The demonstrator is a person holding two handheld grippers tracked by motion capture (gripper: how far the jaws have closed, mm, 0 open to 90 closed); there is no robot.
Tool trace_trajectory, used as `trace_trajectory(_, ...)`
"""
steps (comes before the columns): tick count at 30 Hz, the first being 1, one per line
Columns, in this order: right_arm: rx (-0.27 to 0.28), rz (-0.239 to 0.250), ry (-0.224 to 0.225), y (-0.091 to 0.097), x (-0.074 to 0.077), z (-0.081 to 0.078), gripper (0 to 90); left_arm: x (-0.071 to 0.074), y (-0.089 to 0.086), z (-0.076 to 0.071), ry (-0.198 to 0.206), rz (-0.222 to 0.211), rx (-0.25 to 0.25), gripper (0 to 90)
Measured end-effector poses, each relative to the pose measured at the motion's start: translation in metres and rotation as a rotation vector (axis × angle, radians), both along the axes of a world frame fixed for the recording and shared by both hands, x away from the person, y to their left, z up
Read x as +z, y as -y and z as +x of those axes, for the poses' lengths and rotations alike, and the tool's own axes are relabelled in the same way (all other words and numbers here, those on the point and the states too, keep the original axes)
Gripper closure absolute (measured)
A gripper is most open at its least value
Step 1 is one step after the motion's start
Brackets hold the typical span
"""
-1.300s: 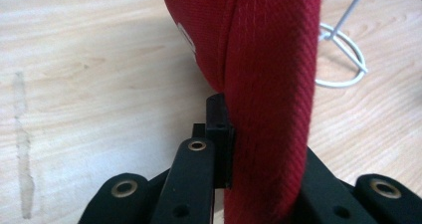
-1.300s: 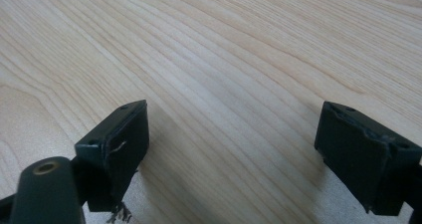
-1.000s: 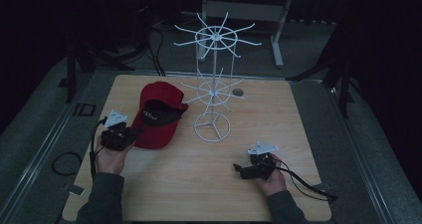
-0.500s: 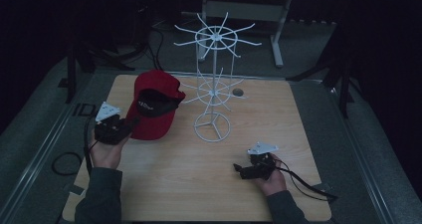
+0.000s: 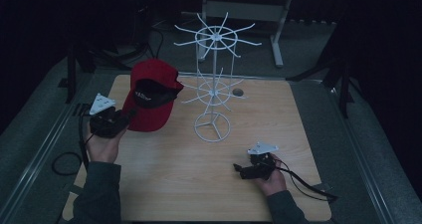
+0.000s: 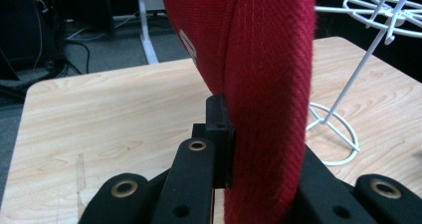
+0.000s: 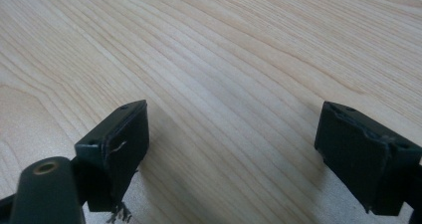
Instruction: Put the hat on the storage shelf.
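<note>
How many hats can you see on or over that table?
1. A single red cap is held up over the table's left side, its brim clamped in the left gripper, just left of the white wire rack. None hangs on the rack's arms.

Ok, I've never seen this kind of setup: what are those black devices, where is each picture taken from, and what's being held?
A person holds a hand-operated two-jaw gripper in each hand. The high view looks down on a wooden table carrying a white wire display stand. The other two pictures come from cameras riding on the grippers, looking along their jaws. The left gripper is shut on the brim of a red cap, seen close up in its own view. The right gripper rests low over the table, jaws wide apart and empty.
</note>
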State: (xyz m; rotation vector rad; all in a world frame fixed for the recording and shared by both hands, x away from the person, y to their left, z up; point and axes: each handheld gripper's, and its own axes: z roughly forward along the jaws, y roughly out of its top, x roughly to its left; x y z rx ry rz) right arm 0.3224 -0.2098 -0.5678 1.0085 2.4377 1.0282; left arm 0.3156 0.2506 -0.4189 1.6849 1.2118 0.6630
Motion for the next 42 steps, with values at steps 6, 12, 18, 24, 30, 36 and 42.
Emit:
trace_trajectory(6, 0.0, 0.0, 0.001, 0.0, 0.0, 0.0, 13.6, 0.012, 0.0, 0.001, 0.03, 0.008, 0.003, 85.5)
trace_trajectory(12, 0.0, 0.001, 0.0, 0.0, 0.0, 0.0, 13.6, 0.022, -0.001, 0.0, 0.055, 0.01, 0.014, 85.5)
trace_trajectory(18, 0.0, 0.0, 0.001, 0.0, 0.0, 0.0, 13.6, 0.03, -0.002, 0.0, 0.08, 0.007, 0.025, 85.5)
trace_trajectory(24, 0.001, 0.0, 0.002, 0.0, 0.0, 0.0, 13.6, 0.037, 0.0, 0.0, 0.099, 0.005, 0.024, 85.5)
trace_trajectory(30, 0.001, 0.0, 0.001, 0.0, 0.0, 0.0, 13.6, 0.045, -0.001, 0.0, 0.115, 0.015, 0.029, 85.5)
trace_trajectory(36, 0.0, 0.0, 0.001, 0.0, 0.0, 0.0, 13.6, 0.05, -0.002, 0.0, 0.13, 0.032, 0.033, 85.6)
trace_trajectory(42, 0.0, 0.0, 0.001, 0.0, 0.0, 0.0, 13.6, 0.055, -0.003, -0.001, 0.15, 0.017, 0.044, 85.5)
